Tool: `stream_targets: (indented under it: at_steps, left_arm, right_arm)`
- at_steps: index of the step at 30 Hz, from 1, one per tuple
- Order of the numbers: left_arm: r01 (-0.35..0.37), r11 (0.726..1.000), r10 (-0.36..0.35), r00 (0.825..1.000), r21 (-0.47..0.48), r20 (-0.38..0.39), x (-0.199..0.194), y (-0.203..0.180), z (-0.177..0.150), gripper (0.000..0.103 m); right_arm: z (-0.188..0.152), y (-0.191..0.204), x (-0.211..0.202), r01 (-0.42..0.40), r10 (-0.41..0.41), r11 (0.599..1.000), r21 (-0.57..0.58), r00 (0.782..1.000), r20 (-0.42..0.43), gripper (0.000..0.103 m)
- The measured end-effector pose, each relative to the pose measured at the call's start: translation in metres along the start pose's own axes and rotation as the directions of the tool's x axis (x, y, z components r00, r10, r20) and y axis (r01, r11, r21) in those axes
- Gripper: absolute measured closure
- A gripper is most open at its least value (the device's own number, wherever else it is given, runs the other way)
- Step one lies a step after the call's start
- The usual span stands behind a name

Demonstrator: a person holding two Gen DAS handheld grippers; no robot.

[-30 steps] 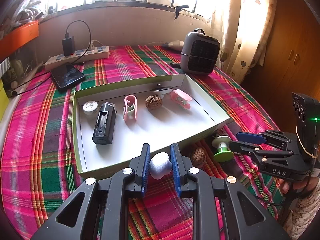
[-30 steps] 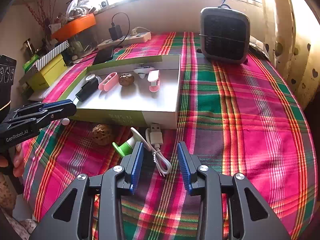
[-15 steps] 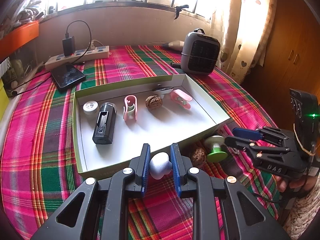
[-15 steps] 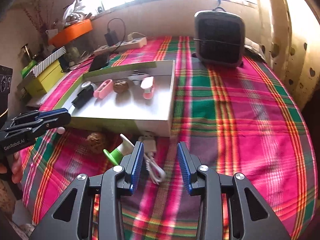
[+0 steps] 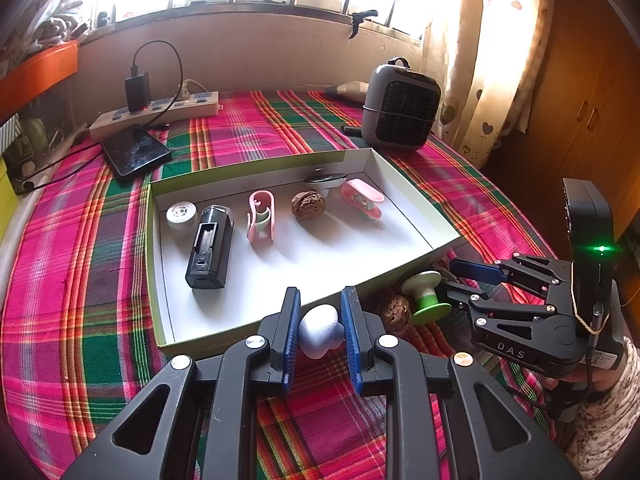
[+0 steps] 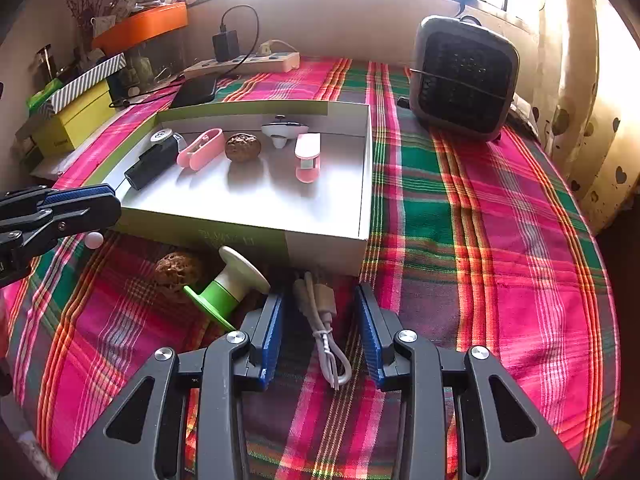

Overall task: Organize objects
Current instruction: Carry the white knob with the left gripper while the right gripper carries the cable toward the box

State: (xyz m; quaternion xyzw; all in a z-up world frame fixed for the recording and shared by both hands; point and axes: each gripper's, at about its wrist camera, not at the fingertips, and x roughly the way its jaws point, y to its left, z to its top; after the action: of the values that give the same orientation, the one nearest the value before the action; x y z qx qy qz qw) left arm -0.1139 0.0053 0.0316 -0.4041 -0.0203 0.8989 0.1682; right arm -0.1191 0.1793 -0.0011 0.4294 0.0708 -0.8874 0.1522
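My left gripper (image 5: 320, 334) is shut on a small pale heart-shaped object (image 5: 319, 336), held just in front of the near wall of the white box (image 5: 248, 326). The box holds a black device (image 5: 210, 248), a pink clip (image 5: 261, 216), a walnut (image 5: 308, 205) and another pink clip (image 5: 362, 198). My right gripper (image 6: 320, 332) is open, its fingers either side of a coiled white USB cable (image 6: 324, 320) on the cloth. A green-and-white spool (image 6: 230, 286) and a second walnut (image 6: 176, 268) lie just left of it.
A grey fan heater (image 6: 464, 80) stands behind the box on the right. A power strip with charger (image 5: 156, 110) and a black phone (image 5: 134, 152) lie at the back left. Yellow and orange boxes (image 6: 76, 116) sit at the far left edge.
My right gripper has moved forward and lower, so the cable now lies between its fingers. My left gripper still holds the pale object in the same place.
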Motion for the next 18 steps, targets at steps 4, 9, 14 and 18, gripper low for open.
stream_targets:
  at_steps: [4,9,14,18]
  left_arm:
    - [-0.001,1.000,0.001,1.000,0.000,0.000,0.000,0.001,0.000,0.084]
    - [0.000,1.000,0.000,1.000,0.000,0.000,0.000,0.001,0.000,0.084]
    - [0.001,1.000,-0.001,1.000,0.000,0.000,0.000,0.001,0.001,0.084]
    - [0.004,1.000,-0.004,1.000,0.003,0.004,-0.002,0.002,0.002,0.084]
  right_arm:
    - [0.000,0.003,-0.001,0.004,-0.004,1.000,-0.013,1.000,0.004,0.079]
    - [-0.001,0.005,-0.002,0.009,-0.008,1.000,-0.019,1.000,0.006,0.082]
    - [0.000,0.002,-0.007,-0.004,0.004,1.000,0.006,1.000,0.020,0.083]
    - [0.002,-0.001,-0.015,-0.018,0.017,0.999,0.038,0.999,0.039,0.083]
